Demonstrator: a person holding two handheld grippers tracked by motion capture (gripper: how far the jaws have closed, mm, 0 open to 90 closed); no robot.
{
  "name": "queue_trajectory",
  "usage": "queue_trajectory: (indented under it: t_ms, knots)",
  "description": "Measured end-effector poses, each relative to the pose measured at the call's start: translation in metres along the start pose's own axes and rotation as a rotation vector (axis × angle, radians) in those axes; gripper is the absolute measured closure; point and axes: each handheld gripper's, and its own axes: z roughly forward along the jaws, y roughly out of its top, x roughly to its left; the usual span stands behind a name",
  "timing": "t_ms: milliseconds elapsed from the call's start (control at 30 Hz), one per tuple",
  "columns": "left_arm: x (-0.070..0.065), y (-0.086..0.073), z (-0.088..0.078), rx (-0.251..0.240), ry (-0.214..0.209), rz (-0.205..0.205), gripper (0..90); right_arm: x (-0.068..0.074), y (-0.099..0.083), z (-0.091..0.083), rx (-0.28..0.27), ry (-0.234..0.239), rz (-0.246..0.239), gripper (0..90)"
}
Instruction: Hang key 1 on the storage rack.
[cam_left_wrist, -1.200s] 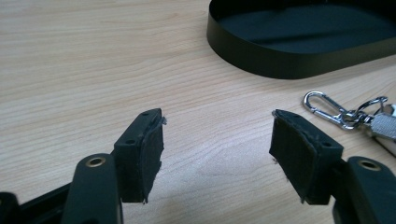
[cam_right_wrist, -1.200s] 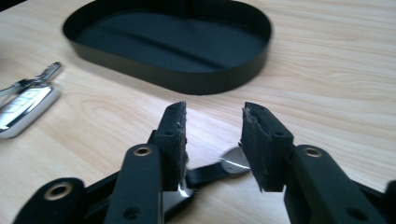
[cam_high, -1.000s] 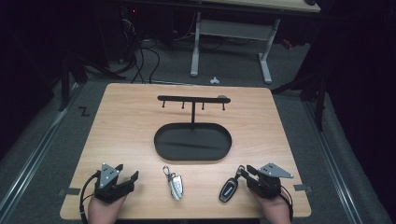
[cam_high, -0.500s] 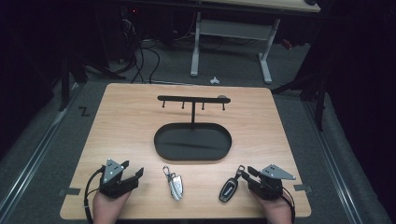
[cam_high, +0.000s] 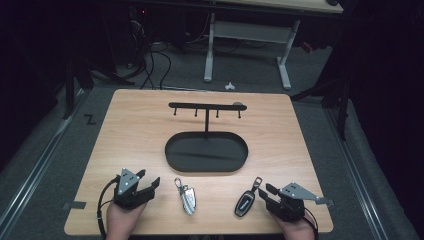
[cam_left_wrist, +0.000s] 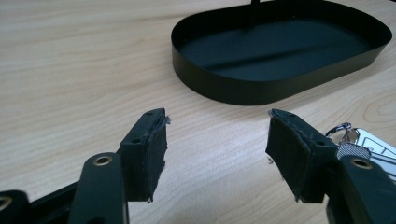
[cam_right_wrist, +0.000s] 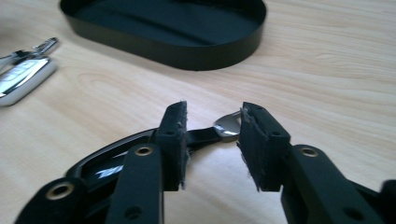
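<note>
Working at a wooden surface, we are facing a black oval tray under a hook rack. Our left gripper, wide and empty, has been narrowing slightly, sliding toward the silver key fob. Our right gripper, half-open, is straddling the black key fob, nothing blocking.
</note>
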Motion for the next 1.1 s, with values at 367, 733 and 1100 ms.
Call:
queue_trajectory:
  t_ms: [367,733,1100]
  knots:
    - [-0.004,0.004,0.005,-0.02,0.003,0.032,33.5,0.041,-0.005,0.003,0.074,0.105,-0.063,89.8]
    - [-0.003,0.003,0.004,-0.01,-0.014,0.048,34.1,0.054,-0.007,0.022,0.158,0.14,-0.127,89.9]
    - [-0.002,0.009,0.008,-0.044,-0.027,0.036,34.8,0.043,-0.015,0.015,0.181,0.099,-0.109,89.9]
